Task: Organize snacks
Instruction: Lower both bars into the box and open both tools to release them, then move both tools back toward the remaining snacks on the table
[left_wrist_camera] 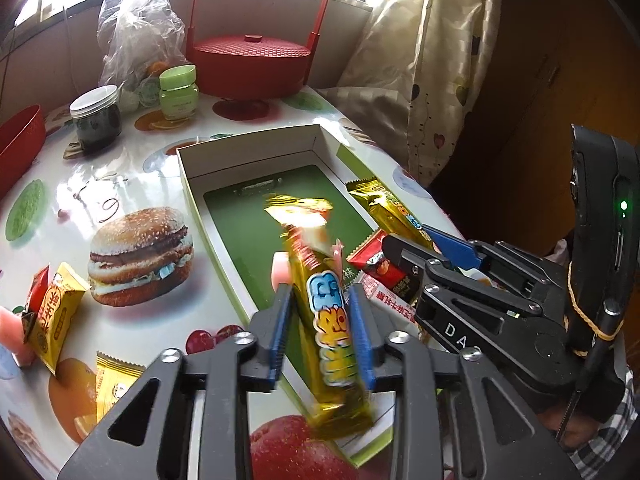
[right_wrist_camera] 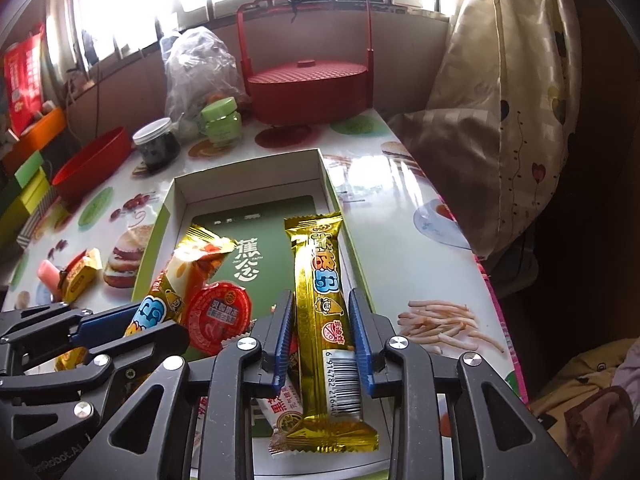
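left gripper (left_wrist_camera: 322, 322): jaws spread, blurred gold bar (left_wrist_camera: 332, 320) between, seemingly loose | right gripper (right_wrist_camera: 322, 334): spread beside second gold bar (right_wrist_camera: 326, 316); over box (right_wrist_camera: 182, 188)

The left gripper (left_wrist_camera: 323, 332), a black frame with two blue ribbed pads, pointed down and forward. Its jaws stood a little way apart, and a gap showed between the left pad and the long gold packet that lay between them. The right gripper (right_wrist_camera: 320, 336), black with the same blue pads, pointed down and forward too. Its jaws also stood a little apart, with thin gaps on both sides of a second gold packet. The two grippers sat side by side and close, each one showing in the other's view. A hand in a checked sleeve (left_wrist_camera: 600, 436) held the right one.
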The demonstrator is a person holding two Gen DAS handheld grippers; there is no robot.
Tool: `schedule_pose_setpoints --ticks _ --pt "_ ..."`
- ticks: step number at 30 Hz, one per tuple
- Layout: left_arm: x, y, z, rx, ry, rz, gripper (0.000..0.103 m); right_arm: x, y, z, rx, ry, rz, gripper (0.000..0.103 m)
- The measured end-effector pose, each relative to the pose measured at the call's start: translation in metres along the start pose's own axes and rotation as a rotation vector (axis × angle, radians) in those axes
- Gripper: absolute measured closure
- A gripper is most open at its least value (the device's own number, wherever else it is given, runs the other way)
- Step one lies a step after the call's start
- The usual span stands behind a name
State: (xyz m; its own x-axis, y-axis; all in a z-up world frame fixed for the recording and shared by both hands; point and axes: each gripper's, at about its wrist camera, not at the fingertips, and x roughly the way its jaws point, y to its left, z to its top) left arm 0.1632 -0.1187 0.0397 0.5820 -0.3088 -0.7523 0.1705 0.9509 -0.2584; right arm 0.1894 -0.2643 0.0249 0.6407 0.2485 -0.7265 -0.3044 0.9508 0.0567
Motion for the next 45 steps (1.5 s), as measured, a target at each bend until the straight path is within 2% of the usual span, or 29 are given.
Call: schedule_pose_setpoints --ticks 2,29,45 --pt "-0.001 0.0 -0.001 -0.007 -0.005 0.005 0.06 -0.001 -0.001 0.0 0.001 -0.001 0.001 0.074" --pt "-0.026 0.004 -0.011 -0.005 -0.044 0.015 0.057 -0.027 0.005 -0.006 0.002 -0.049 -0.023 0.06" --pt "-0.055 0.021 -0.026 0.0 -0.074 0.045 0.057 -0.051 0.026 -0.013 0.007 -0.079 -0.036 0.059"
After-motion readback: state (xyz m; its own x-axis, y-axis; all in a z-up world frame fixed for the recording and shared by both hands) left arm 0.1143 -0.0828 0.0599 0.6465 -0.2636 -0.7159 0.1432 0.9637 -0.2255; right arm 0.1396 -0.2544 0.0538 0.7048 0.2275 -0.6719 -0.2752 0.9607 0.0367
